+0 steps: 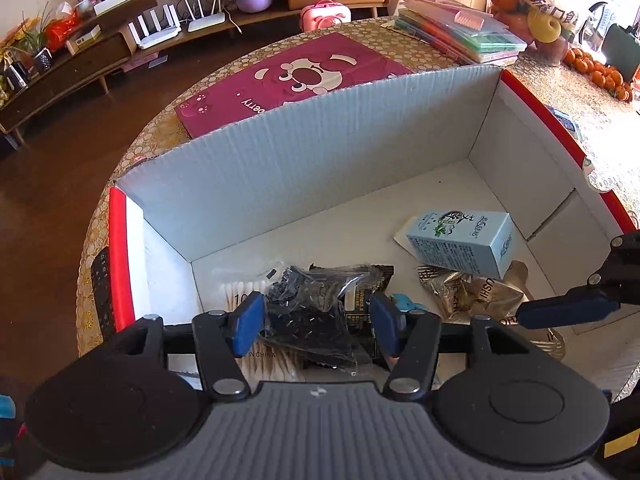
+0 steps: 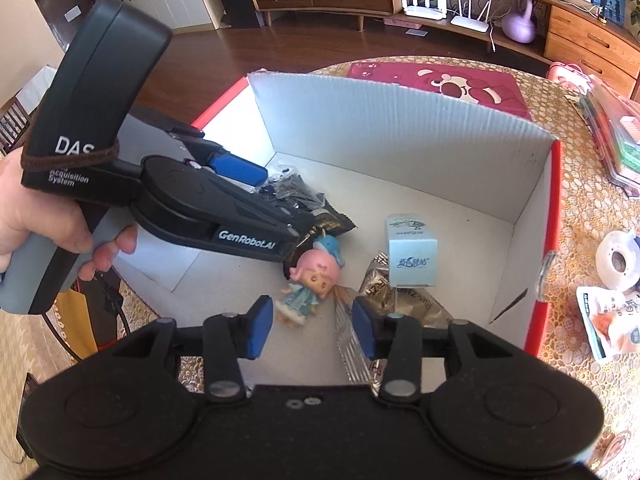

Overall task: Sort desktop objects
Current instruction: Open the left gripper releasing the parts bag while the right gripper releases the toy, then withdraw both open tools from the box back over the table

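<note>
Left wrist view: we are hovering spread fingers [image 1: 251,320] around the black packet [image 1: 308,312], risking snagging cotton swabs [image 1: 240,292] beneath.

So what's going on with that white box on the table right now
A person is sorting small items into the white box. The left tongs reach into it with their jaws apart around a clear bag of black bits, which lies on the box floor. The right tongs hover open above a small doll, holding nothing. A pale blue carton and foil packets already lie inside.
</note>
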A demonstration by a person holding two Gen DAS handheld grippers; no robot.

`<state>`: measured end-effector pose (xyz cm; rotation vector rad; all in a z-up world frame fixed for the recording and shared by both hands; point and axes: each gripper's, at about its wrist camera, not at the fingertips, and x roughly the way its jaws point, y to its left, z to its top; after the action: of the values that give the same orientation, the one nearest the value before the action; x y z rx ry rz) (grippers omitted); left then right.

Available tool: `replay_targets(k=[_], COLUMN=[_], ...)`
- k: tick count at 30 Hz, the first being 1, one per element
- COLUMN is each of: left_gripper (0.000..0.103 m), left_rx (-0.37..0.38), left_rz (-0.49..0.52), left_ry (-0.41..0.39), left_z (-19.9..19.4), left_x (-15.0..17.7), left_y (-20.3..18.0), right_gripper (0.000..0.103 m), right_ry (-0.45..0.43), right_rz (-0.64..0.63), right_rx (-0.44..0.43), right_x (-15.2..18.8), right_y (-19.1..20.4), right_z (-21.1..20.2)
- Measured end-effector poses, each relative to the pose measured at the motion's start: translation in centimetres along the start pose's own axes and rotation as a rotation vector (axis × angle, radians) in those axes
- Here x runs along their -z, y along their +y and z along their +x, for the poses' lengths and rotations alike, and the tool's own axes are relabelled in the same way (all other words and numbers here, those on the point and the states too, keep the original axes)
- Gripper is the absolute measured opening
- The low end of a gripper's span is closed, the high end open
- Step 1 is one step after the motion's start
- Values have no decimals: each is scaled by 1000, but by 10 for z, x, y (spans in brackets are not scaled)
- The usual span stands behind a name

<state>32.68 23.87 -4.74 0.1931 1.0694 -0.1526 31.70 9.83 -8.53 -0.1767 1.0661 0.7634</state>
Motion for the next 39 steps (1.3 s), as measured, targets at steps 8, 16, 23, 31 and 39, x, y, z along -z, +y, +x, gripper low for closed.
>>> replay_targets(k=[8, 16, 23, 31, 39], left_gripper=[58, 58, 58, 58, 58], left_rx=[-6, 5, 16, 28, 35], left_rz=[-8, 5, 25, 33, 41], left_ry=[-8, -34, -44, -59, -68], left_z=[-19, -46, -66, -88, -106], left_x=[0, 0, 4, 9, 12], left_y=[-3, -14, -28, -43, -57], right_gripper=[44, 45, 47, 48, 62], right_ry=[-35, -71, -102, -137, -173], right_rz=[6, 14, 31, 44, 52], right_rx=[2, 23, 44, 58, 96], right_x=[5, 13, 22, 34, 48], right_y=[-1, -4, -10, -17, -27], right_z=[-25, -53, -79, -104, -128])
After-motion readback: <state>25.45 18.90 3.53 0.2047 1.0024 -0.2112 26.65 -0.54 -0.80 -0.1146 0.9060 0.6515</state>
